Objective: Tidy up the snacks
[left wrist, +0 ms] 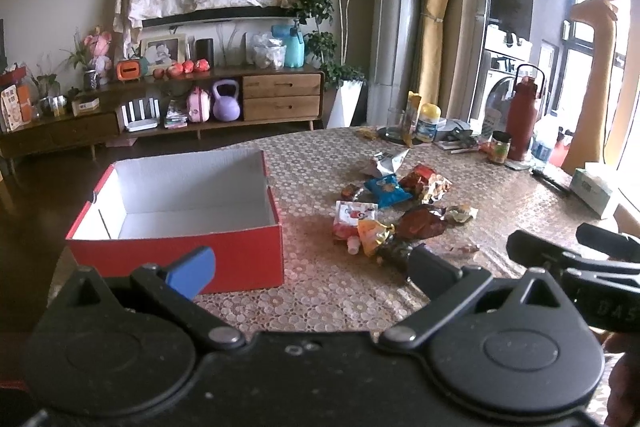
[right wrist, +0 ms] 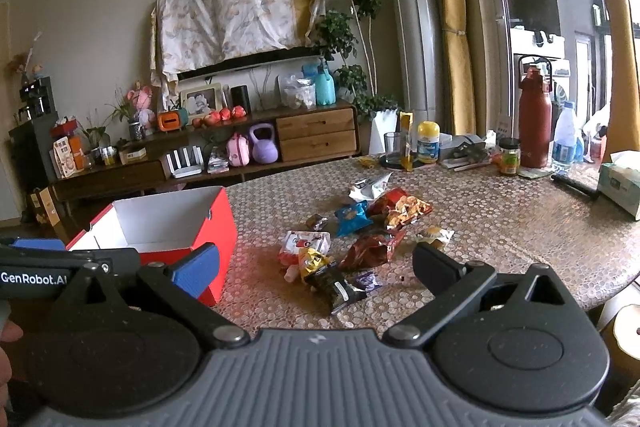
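Observation:
An open red box [left wrist: 180, 251] with a white empty inside stands on the table's left; it also shows in the right wrist view [right wrist: 216, 227]. A pile of snack packets lies to its right: a blue packet [left wrist: 386, 189], a red-brown packet [left wrist: 420, 223], a yellow packet [left wrist: 372, 233], and in the right wrist view the blue packet [right wrist: 352, 217], a dark red packet [right wrist: 370, 249] and a black packet [right wrist: 336, 285]. My left gripper [left wrist: 308, 271] is open and empty, near the box's front. My right gripper [right wrist: 316, 263] is open and empty, just short of the pile.
At the table's far side stand a red flask [right wrist: 534, 123], a yellow-lidded jar [right wrist: 428, 143], a glass [right wrist: 394, 147], a water bottle [right wrist: 564, 139] and a tissue box [right wrist: 620, 183]. A TV cabinet [left wrist: 160, 103] lines the wall beyond.

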A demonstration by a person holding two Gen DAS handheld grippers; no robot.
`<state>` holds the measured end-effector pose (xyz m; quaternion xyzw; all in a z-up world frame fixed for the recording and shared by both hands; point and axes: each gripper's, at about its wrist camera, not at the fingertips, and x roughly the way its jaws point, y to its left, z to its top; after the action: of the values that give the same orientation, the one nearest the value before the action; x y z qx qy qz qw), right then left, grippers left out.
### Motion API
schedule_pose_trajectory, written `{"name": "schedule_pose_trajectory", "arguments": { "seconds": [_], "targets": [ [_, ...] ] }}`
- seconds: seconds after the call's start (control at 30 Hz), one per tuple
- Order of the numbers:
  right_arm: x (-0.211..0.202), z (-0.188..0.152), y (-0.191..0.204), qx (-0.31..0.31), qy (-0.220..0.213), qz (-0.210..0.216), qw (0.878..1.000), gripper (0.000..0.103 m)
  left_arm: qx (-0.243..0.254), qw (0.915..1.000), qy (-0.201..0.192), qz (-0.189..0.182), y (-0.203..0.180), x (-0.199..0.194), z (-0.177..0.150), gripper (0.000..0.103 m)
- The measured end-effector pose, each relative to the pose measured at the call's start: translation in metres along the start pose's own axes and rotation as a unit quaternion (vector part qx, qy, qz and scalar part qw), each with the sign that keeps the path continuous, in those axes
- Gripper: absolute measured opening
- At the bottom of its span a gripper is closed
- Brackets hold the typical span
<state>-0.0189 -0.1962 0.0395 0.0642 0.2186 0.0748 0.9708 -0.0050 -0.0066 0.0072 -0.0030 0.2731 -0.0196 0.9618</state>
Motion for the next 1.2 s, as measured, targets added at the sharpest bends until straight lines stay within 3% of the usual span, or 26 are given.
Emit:
{"name": "schedule_pose_trajectory", "arguments": {
  "seconds": [0.73,0.93,1.2],
  "targets": [
    [-0.008,-0.001,-0.007,0.001,-0.002,0.005,1.000,0.103,-0.006,0.9999,-0.001,-0.009,0.002,-0.005,-0.008,0.103],
    [0.009,-0.001,-0.016,0.005,0.011,0.008,1.000,0.103,-0.007,0.9997,0.021,-0.010,0.004,0.016,-0.005,0.103],
    [0.044,-0.008,-0.042,0.010,0.043,-0.018,0.999,0.103,0.002,0.9988,0.041,-0.028,-0.004,0.056,0.000,0.103]
  ]
}}
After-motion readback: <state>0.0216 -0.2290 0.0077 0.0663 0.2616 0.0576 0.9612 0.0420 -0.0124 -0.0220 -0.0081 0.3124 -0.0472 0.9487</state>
